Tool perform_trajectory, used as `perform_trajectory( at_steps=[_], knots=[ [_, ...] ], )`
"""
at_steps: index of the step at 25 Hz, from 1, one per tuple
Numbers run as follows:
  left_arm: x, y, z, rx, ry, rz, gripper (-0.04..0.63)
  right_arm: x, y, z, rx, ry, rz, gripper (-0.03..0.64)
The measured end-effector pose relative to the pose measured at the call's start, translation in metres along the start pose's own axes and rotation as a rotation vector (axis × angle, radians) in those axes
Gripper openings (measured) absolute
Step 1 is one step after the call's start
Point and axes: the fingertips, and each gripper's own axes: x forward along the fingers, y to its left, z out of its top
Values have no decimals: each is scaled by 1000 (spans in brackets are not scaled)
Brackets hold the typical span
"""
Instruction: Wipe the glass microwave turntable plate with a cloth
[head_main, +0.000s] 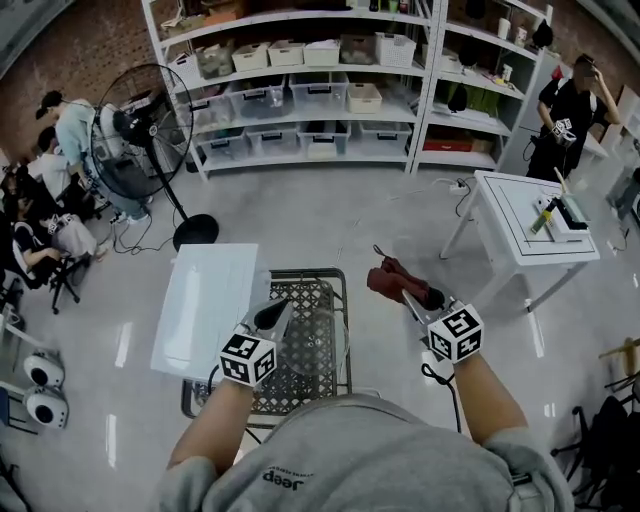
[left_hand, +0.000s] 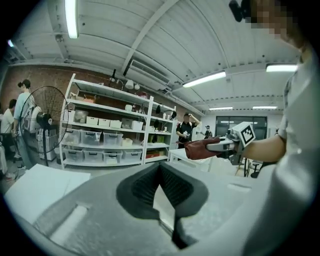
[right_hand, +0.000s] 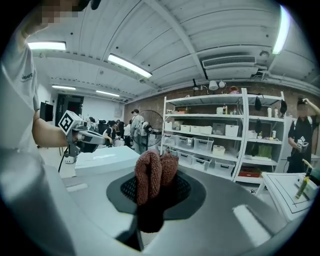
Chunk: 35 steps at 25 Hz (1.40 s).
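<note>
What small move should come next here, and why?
Probably swing the right gripper leftward to bring the cloth onto the glass plate. The left gripper grips the plate's edge above the wire cart, and the cloth is clamped but apart from it.

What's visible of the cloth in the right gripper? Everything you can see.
The cloth is reddish-brown with a coarse knitted texture, bunched into two upright folds. The right gripper is shut on its lower part between the dark fingers, and the folds stick out past them. In the head view it is a dark red wad held in the air right of the wire rack. It touches only that gripper and is apart from the glass plate at the left gripper.
</note>
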Motion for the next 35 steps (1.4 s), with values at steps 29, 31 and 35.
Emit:
perform_trajectory(
  at_steps=[29, 31, 35],
  knots=[
    [-19, 1, 81, 38, -150, -24, -2, 5, -27, 47, 20, -101, -54, 67],
    [-19, 2, 82, 38, -151, -26, -2, 6, -26, 48, 22, -106, -53, 67],
    [-21, -1, 82, 42, -150, -29, -2, 5, -25, 49, 21, -109, -60, 66]
  ],
)
